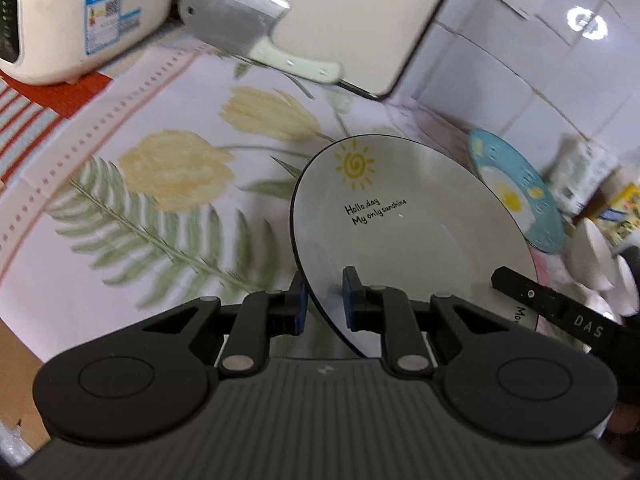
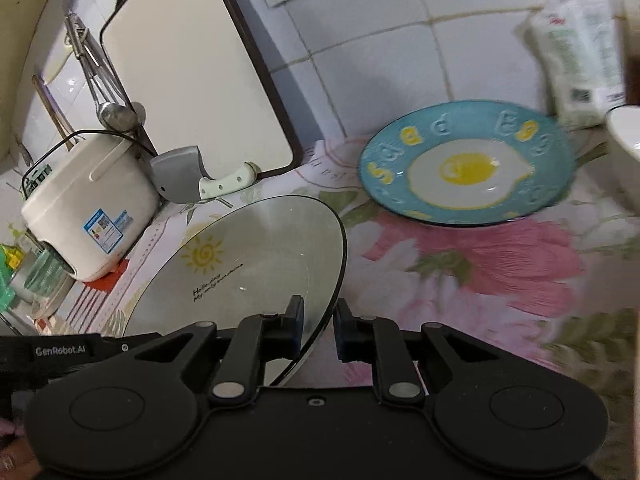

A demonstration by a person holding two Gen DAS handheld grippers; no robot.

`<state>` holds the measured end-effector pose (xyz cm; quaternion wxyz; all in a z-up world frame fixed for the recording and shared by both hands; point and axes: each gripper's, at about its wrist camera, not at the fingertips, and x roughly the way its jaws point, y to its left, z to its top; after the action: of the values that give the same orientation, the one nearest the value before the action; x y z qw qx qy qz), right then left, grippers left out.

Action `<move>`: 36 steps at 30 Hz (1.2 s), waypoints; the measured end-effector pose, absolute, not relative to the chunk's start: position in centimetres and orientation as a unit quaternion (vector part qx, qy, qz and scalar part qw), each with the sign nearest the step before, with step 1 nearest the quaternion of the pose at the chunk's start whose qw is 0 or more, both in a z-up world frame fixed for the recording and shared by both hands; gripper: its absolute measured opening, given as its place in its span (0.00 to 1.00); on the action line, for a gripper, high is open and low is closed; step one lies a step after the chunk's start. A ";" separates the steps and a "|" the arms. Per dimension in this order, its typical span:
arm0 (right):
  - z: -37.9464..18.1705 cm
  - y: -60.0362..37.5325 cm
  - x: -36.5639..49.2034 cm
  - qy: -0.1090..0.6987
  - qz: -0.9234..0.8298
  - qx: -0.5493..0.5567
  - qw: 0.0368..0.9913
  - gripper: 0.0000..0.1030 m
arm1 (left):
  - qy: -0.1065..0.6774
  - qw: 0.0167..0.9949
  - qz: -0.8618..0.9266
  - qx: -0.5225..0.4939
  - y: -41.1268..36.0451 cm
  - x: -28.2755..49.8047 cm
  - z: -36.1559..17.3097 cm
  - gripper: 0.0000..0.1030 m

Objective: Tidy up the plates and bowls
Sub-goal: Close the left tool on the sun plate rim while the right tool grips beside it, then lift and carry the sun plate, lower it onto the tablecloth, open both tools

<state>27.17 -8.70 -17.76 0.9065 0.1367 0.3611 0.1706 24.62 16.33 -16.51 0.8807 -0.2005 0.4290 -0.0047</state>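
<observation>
You hold the sun plate by opposite rims, both grippers straddling it unclamped, to stack it onto the egg plate.

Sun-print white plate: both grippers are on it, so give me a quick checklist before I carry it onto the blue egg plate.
1. Left gripper straddles the rim of the white sun-print plate: ok.
2. Right gripper straddles the opposite rim: ok.
3. Pads clamped firmly: cannot tell; gaps show beside the rim.
4. Blue fried-egg plate is bare, ready for stacking: ok.
5. White bowl stands close beside the blue plate: not ok.
6. Cleaver lies away from the path: ok.
</observation>
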 end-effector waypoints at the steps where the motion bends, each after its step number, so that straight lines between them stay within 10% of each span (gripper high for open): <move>1: -17.4 -9.1 26.6 0.362 0.168 0.133 0.907 0.20 | 0.431 0.880 -0.011 -0.201 15.9 24.4 -16.4 0.15; 36: -18.1 -15.7 19.8 0.376 0.087 0.055 0.921 0.24 | 0.489 0.853 -0.075 -0.166 7.2 22.4 -17.8 0.16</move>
<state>19.78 -15.73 -18.14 0.9210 0.0548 0.3757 0.0868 22.42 7.17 -17.79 0.8530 -0.1657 0.4892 -0.0754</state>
